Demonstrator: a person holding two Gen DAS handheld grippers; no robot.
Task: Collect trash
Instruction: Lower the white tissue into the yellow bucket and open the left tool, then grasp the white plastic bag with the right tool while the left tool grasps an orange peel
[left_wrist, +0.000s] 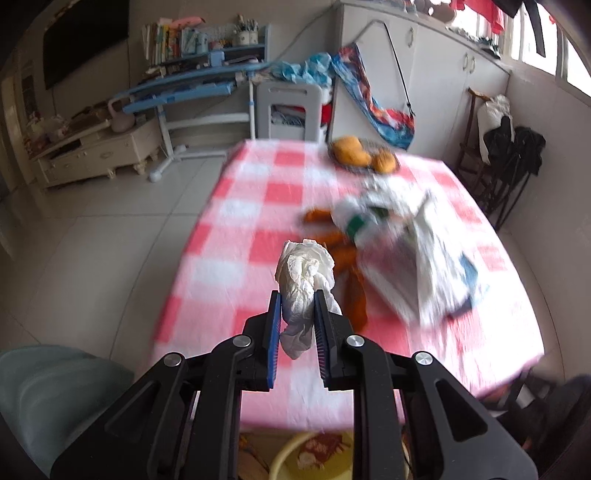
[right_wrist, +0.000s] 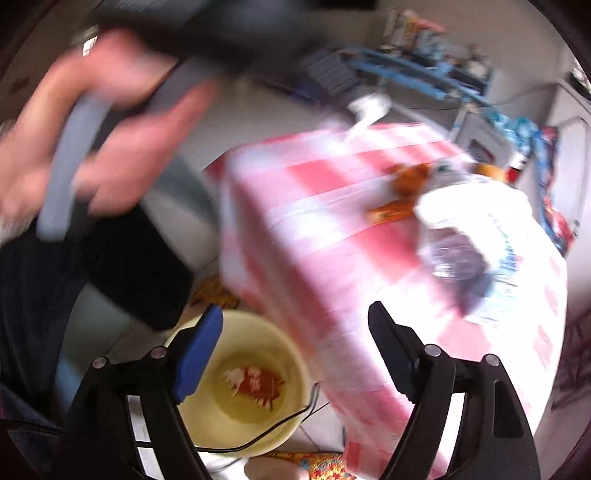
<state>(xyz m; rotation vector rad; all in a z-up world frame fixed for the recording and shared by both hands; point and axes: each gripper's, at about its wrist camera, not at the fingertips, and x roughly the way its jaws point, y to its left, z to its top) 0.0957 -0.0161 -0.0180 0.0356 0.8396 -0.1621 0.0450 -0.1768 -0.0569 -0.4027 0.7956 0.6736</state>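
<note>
My left gripper (left_wrist: 297, 301) is shut on a crumpled white tissue (left_wrist: 304, 273) and holds it above the near edge of the table with the pink checked cloth (left_wrist: 236, 236). Orange peels (left_wrist: 347, 258) and a crumpled white plastic bag (left_wrist: 413, 251) lie on the cloth beyond it. My right gripper (right_wrist: 295, 325) is open and empty, above a yellow bucket (right_wrist: 207, 417) on the floor by the table's edge; a red wrapper (right_wrist: 255, 382) lies inside it. The bucket's rim also shows in the left wrist view (left_wrist: 284, 448). The right wrist view is blurred.
A dish of oranges (left_wrist: 364, 153) stands at the table's far end. A hand holding a grey handle (right_wrist: 70, 162) fills the upper left of the right wrist view. A blue desk (left_wrist: 192, 85), a white chair (left_wrist: 286, 110) and white cabinets (left_wrist: 436, 85) stand behind the table.
</note>
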